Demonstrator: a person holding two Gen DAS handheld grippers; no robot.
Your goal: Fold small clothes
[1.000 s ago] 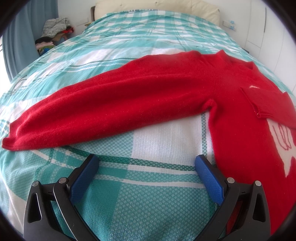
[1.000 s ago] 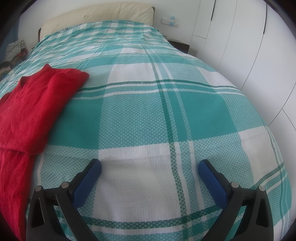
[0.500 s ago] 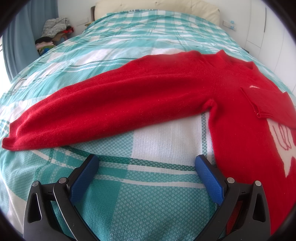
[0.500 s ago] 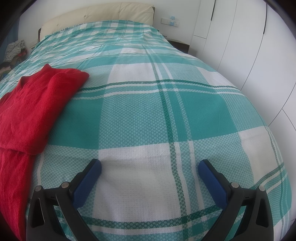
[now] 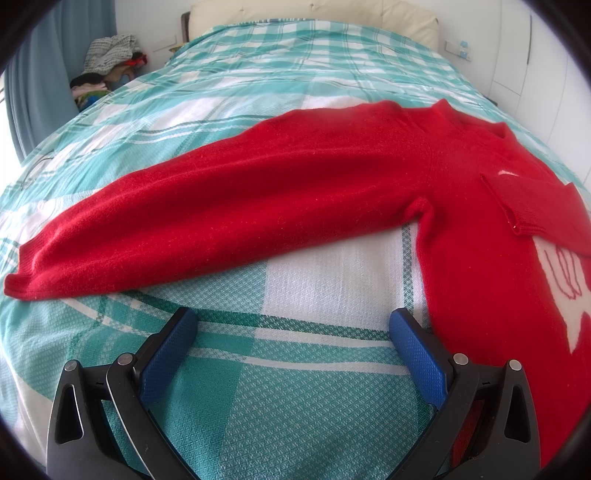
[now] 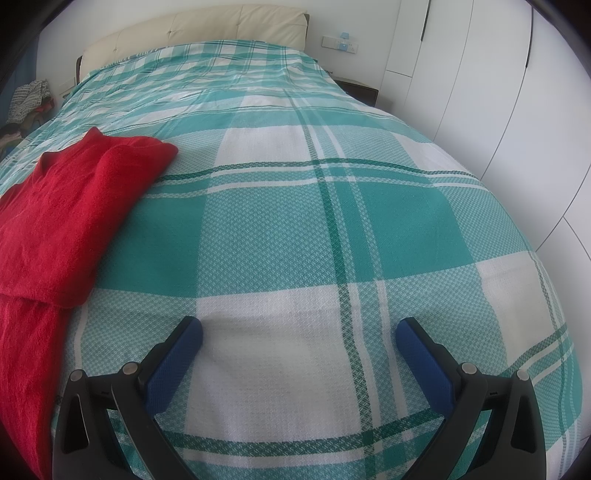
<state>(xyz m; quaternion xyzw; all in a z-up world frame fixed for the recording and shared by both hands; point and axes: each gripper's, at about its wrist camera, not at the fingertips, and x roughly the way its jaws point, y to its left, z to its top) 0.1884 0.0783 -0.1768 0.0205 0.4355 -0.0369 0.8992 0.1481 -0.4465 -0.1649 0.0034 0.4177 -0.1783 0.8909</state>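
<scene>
Two tools, both spread wide and gripping nothing. My left tool (image 5: 293, 334) hovers low over the bed (image 5: 240, 406), just short of the red sweater (image 5: 480, 229). My right tool (image 6: 299, 341) hangs over bare bedspread, with the sweater off to its left.

The sweater lies flat on the bed. Its right sleeve (image 6: 77, 221) is already folded in across the chest; the cuff rests on the front, above the white pattern. The left sleeve (image 5: 221, 206) lies stretched straight out to the left, cuff (image 5: 26, 269) far from the body.

Step in hand, as I judge it: fold that long sleeve in. To do it well I go for the cuff end, pinch only the sleeve and not the bedspread underneath, lift low, and carry it across so it lands flat on the chest. The knit looks soft and fuzzy, so it may sag or drag.

The bed has a teal and white checked bedspread, smooth, with a cream headboard (image 6: 192, 29) at the far end. A pile of clothes (image 5: 107, 70) sits beside blue curtains (image 5: 37, 74) on the left. White wardrobe doors (image 6: 480, 92) run along the right wall.
</scene>
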